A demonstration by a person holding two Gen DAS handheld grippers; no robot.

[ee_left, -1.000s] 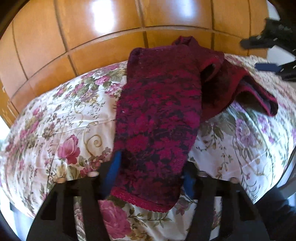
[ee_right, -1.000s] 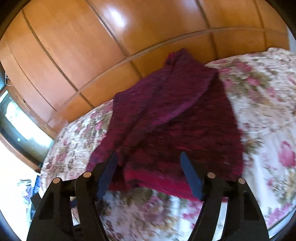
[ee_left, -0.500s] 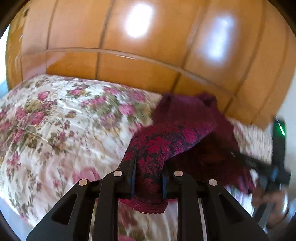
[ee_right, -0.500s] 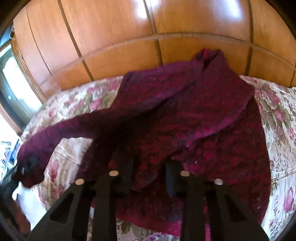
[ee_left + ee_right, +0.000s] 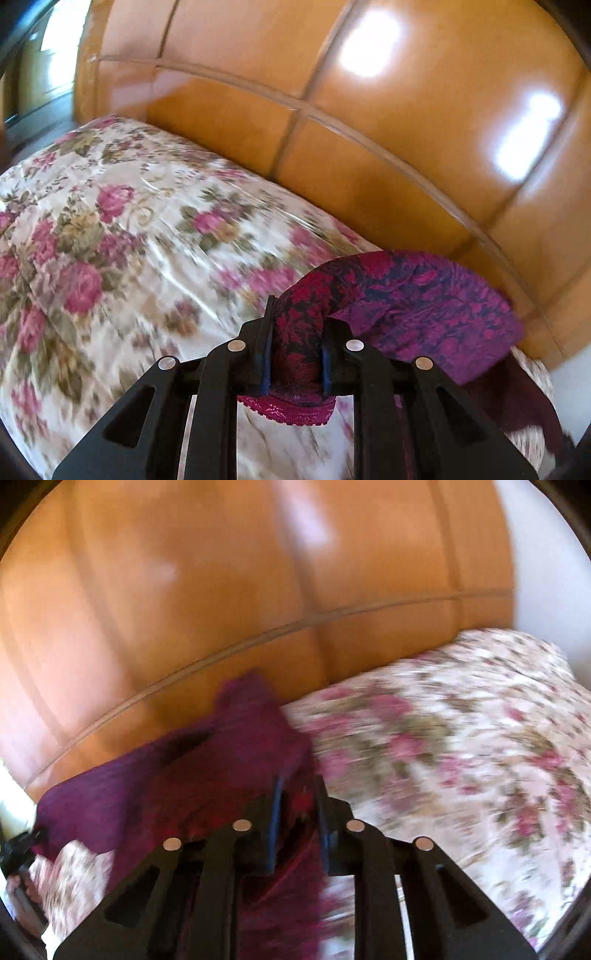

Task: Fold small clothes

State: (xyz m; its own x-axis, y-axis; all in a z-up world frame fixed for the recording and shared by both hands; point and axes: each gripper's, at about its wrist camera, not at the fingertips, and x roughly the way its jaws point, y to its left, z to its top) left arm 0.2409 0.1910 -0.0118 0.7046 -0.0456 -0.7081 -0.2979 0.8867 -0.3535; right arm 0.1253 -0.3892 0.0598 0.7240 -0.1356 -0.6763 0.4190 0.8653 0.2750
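Observation:
A dark red patterned knit garment [image 5: 424, 306] lies on the flowered bedspread [image 5: 110, 240] by the headboard. My left gripper [image 5: 297, 332] is shut on a bunched sleeve end of it, and the lacy hem hangs below the pads. In the blurred right wrist view the same garment [image 5: 221, 757] stretches away to the left. My right gripper [image 5: 299, 797] has its jaws closing, with a fold of the red cloth pinched between the blue pads. Both held parts are lifted off the bed.
A glossy wooden headboard [image 5: 332, 129] runs behind the bed and fills the upper half of both views. The bedspread [image 5: 461, 738] spreads to the right of the right gripper. A white wall [image 5: 535, 572] shows at the top right. A hand [image 5: 22, 886] shows at the left edge.
Both grippers closed on the garment and pulled apart, the left swinging left and the right swinging right. The cloth has lifted and stretched between them. The left gripper has also rolled.

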